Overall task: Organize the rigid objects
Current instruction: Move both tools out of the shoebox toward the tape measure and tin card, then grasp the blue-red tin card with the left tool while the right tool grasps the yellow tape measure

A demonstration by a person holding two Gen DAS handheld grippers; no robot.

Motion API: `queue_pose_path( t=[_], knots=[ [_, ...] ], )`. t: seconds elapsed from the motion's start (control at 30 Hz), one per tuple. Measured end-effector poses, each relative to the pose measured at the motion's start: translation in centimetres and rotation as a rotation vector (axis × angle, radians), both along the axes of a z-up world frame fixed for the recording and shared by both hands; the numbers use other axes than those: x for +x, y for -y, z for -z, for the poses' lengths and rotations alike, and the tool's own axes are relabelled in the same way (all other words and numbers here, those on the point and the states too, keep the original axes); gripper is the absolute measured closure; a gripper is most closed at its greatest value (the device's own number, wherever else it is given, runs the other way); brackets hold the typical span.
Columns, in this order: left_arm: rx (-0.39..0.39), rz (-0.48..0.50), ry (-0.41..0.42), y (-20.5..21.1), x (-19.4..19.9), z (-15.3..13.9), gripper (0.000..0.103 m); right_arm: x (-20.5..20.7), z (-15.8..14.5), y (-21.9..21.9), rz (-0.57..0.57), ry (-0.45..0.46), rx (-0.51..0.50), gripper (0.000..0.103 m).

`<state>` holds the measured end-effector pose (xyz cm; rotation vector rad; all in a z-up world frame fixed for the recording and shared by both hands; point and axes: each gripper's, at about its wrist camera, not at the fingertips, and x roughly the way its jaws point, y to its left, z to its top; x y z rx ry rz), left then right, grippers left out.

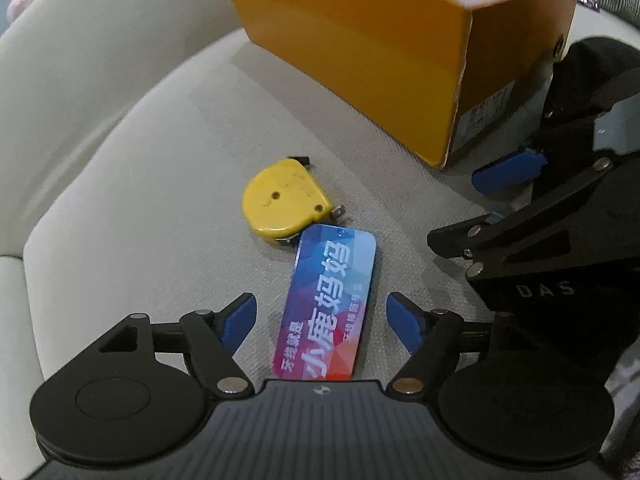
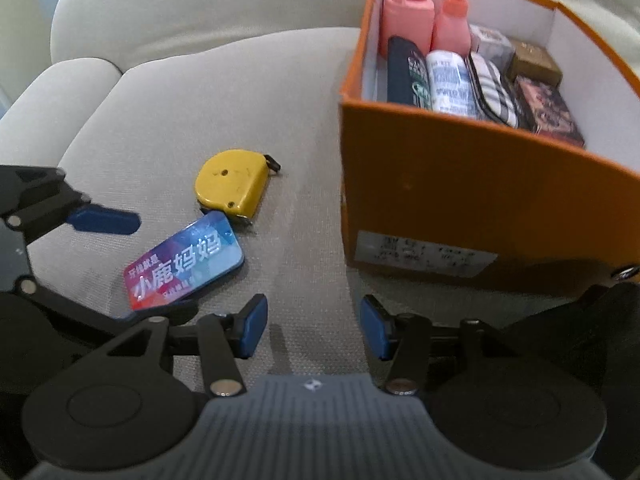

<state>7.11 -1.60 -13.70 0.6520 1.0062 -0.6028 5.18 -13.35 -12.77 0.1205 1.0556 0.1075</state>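
A flat colourful tin with Chinese writing [image 1: 330,304] lies on the beige sofa seat [image 1: 160,184]; it also shows in the right wrist view [image 2: 184,260]. A yellow tape measure [image 1: 286,200] lies just beyond it, touching one corner, and shows in the right wrist view too [image 2: 230,182]. My left gripper [image 1: 322,320] is open, its blue pads on either side of the tin's near half. My right gripper [image 2: 314,326] is open and empty over bare seat, right of the tin and in front of the orange box [image 2: 460,200].
The orange box holds two pink bottles [image 2: 432,16], a dark pouch, a white tube, a striped case and small tins. It stands at the right of the seat. The sofa armrest [image 2: 52,92] and backrest rise at left and behind.
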Motion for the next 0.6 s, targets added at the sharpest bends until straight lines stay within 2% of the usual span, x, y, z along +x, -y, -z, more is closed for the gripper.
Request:
queue_pose_path(
  t=[0.1, 0.27, 0.33, 0.6],
  knots=[
    [0.013, -0.001, -0.014, 0.3, 0.4, 0.6, 0.018, 0.2, 0.3, 0.3, 0.011, -0.004, 0.011, 0.05],
    [-0.022, -0.043, -0.07, 0.6, 1.9, 1.3, 0.012, 0.4, 0.8, 0.6, 0.028, -0.008, 0.017, 0.051],
    [-0.021, -0.048, -0.066, 0.5, 2.1, 1.3, 0.007, 0.6, 1.0, 0.7, 0.032, -0.007, 0.024, 0.051],
    [-0.011, -0.052, -0.049, 0.5, 2.0, 1.6, 0.004, 0.4, 1.3, 0.7, 0.026, -0.014, 0.029, 0.049]
  ],
)
